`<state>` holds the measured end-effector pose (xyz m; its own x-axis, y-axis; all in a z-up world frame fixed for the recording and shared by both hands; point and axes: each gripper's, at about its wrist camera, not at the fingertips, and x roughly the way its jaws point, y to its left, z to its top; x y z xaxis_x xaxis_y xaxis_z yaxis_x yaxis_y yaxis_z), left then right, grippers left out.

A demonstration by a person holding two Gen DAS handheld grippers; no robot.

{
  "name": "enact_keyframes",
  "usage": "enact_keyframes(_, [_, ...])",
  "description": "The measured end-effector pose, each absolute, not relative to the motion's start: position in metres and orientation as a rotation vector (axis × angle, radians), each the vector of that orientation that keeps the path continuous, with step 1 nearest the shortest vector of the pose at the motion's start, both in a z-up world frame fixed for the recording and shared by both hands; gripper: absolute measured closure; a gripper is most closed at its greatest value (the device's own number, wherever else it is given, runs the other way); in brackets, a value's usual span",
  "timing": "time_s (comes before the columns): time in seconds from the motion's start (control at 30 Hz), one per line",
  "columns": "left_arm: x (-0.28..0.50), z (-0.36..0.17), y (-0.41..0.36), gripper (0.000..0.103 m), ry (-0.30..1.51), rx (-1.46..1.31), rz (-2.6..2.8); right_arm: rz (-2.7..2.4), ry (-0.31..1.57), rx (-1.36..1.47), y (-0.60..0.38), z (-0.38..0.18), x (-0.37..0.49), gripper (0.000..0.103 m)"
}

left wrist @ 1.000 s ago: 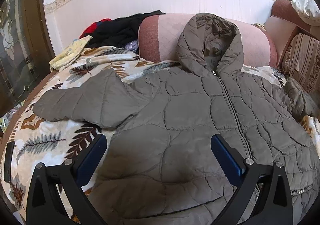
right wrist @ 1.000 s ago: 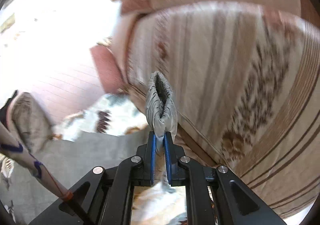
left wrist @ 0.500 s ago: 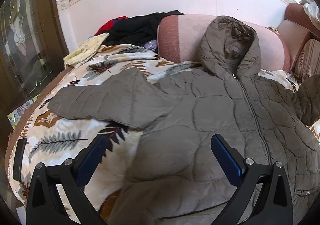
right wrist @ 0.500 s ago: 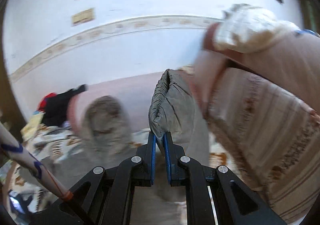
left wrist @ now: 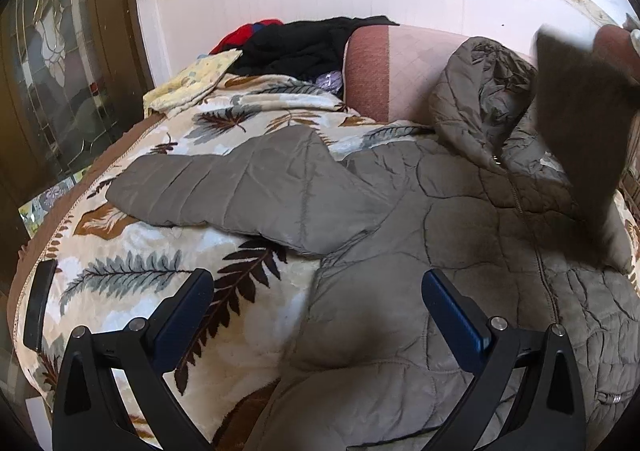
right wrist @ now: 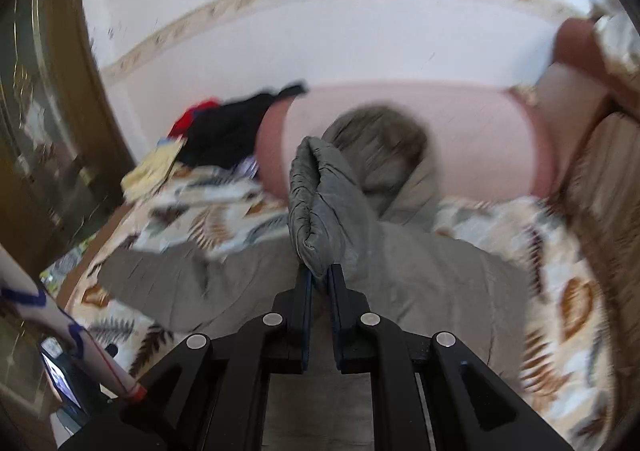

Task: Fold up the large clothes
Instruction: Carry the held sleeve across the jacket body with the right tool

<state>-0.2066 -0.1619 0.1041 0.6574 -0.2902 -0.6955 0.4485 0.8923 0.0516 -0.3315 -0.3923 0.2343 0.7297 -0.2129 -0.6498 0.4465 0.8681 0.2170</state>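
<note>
A grey-brown quilted hooded jacket [left wrist: 452, 235] lies front up on a leaf-patterned blanket [left wrist: 132, 275], its hood [left wrist: 476, 91] against the pink sofa back. Its left sleeve [left wrist: 240, 187] lies spread out to the left. My left gripper [left wrist: 316, 303] is open and empty, hovering over the jacket's lower left edge. My right gripper [right wrist: 319, 283] is shut on the cuff of the right sleeve [right wrist: 320, 211] and holds it lifted over the jacket body [right wrist: 400, 283]. That lifted sleeve shows as a blurred dark flap in the left wrist view [left wrist: 580, 99].
A pile of black and red clothes [left wrist: 304, 43] and a yellow cloth [left wrist: 192, 83] lie at the back left. A glass-panelled wooden door [left wrist: 60, 71] stands at the left. A striped sofa arm [right wrist: 600, 171] is at the right. A dark phone [left wrist: 38, 303] lies at the blanket's left edge.
My right gripper has swung the held sleeve from the striped sofa arm leftward over the jacket. My left gripper has shifted left, so the jacket sits further right in its view.
</note>
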Motion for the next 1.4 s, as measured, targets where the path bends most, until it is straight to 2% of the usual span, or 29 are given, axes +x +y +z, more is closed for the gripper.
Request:
enact_keyframes(0.17, [-0.189,0.092,-0.166,0.0,0.794,0.211,-0.41,-0.302,0.764,0.438,-0.375,0.162,-0.29,0.094])
enact_keyframes(0.3, [-0.181,0.083,-0.172,0.0,0.837,0.199,-0.419,-0.237,0.813,0.46,-0.366,0.134,-0.27,0.094])
enact_keyframes(0.4, [-0.177,0.08,-0.178,0.0,0.842,0.199,-0.425,-0.16,0.856,0.487,-0.362,0.125,-0.264,0.085])
enact_keyframes(0.5, [-0.172,0.083,-0.183,0.0,0.832,0.188,-0.43,-0.098,0.818,0.471,-0.361,0.139,-0.279,0.06])
enact_keyframes(0.53, [-0.17,0.084,-0.185,0.0,0.828,0.185,-0.43,-0.085,0.793,0.462,-0.363,0.146,-0.288,0.059])
enact_keyframes(0.7, [-0.157,0.081,-0.203,0.0,0.825,0.196,-0.437,-0.283,0.733,0.436,-0.41,0.157,-0.335,0.059])
enact_keyframes(0.83, [-0.151,0.069,-0.225,0.0,0.858,0.22,-0.451,-0.585,0.802,0.392,-0.465,0.128,-0.376,0.059])
enact_keyframes(0.93, [-0.152,0.061,-0.243,0.0,0.863,0.246,-0.47,-0.67,0.82,0.465,-0.496,0.102,-0.4,0.059])
enact_keyframes(1.23, [-0.142,0.025,-0.275,0.0,0.91,0.335,-0.46,-0.703,0.877,0.53,-0.526,0.042,-0.404,0.058])
enact_keyframes(1.4, [-0.142,0.028,-0.274,0.0,0.898,0.326,-0.472,-0.701,0.87,0.526,-0.527,0.048,-0.405,0.058])
